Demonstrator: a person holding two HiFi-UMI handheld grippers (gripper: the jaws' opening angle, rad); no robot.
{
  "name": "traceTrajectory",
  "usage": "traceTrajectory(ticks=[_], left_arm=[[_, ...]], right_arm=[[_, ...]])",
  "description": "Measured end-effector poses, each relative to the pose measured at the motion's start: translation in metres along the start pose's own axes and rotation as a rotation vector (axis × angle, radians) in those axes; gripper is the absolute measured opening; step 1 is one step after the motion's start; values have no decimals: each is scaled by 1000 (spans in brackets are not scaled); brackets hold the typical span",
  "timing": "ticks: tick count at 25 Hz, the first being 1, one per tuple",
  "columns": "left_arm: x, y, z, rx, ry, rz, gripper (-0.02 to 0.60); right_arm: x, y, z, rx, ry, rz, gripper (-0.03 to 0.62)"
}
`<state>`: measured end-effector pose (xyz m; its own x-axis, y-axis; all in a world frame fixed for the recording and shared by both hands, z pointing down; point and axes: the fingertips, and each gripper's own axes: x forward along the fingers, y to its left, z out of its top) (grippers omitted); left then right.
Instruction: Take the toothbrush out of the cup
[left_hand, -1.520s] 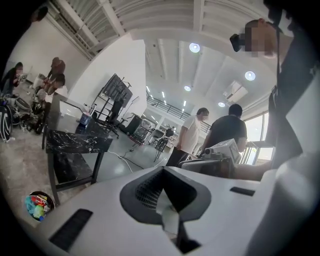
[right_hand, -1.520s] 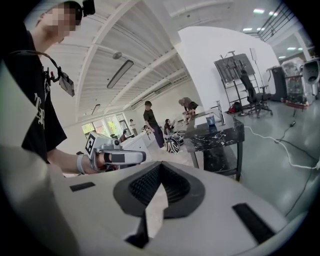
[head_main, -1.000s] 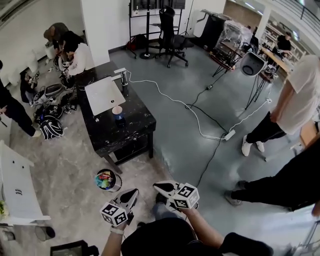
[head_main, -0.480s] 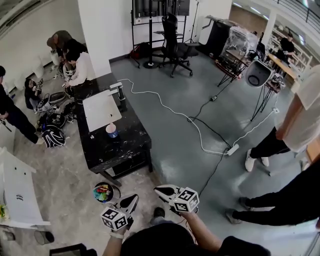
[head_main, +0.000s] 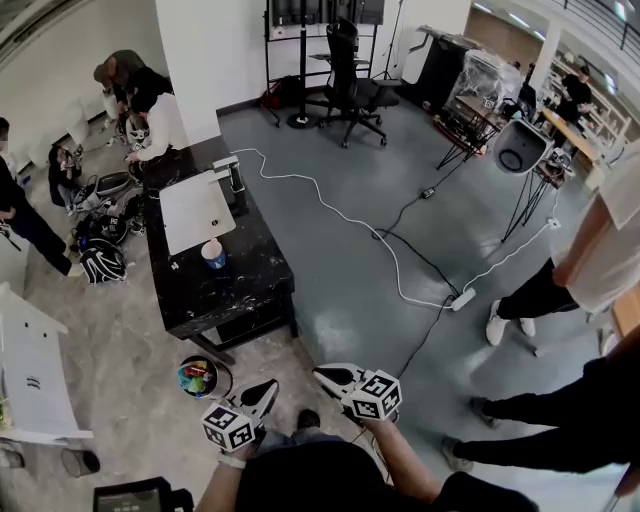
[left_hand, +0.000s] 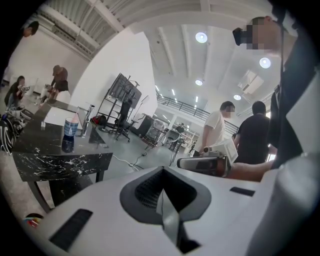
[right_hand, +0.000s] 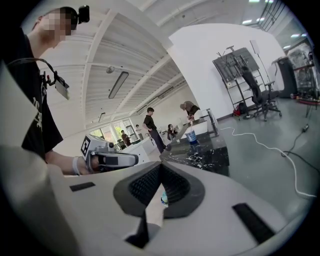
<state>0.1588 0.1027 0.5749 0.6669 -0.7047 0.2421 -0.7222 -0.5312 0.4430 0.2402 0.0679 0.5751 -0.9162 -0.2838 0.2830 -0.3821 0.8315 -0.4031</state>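
the cup (head_main: 213, 255) stands on the black marbled worktop (head_main: 240, 290), near its middle and just at 6 o'clock of a white board (head_main: 195, 210) that lies flat on the same top. the cup is blue, and the pale pink bit at its top may be the toothbrush; it is too small to tell in any view.

both grippers are well apart from the worktop, held low over the grey floor, with the cup at about 11 o'clock from them. the left gripper (head_main: 266, 388) has its jaws pressed together with nothing between them. the right gripper (head_main: 322, 375), just beside it at 3 o'clock, also shows its 2 jaws drawn together and empty.

a round bin (head_main: 200, 378) with coloured contents sits on the floor at 10 o'clock of the left gripper, near the worktop's front leg. a white cable (head_main: 345, 212) snakes across the floor at 1 o'clock.
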Motion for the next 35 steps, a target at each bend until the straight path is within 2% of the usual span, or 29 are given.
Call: traceTrajectory(ticks=[11,17,27,35], left_arm=[[20,11,-6,-30,19,-38,5],[32,32,22,-11,-11,-77,5],[35,106,55,-47,-27,-51,5],[35,183,105,-50,-54,-25,5]], right_arm=[[4,-13,1,5,18,-26,-12],[21,-29,14,10,27,-42,-12],[87,-62,48,12,48,-29,-12],[158,-94,95,12,59,-30,-12]])
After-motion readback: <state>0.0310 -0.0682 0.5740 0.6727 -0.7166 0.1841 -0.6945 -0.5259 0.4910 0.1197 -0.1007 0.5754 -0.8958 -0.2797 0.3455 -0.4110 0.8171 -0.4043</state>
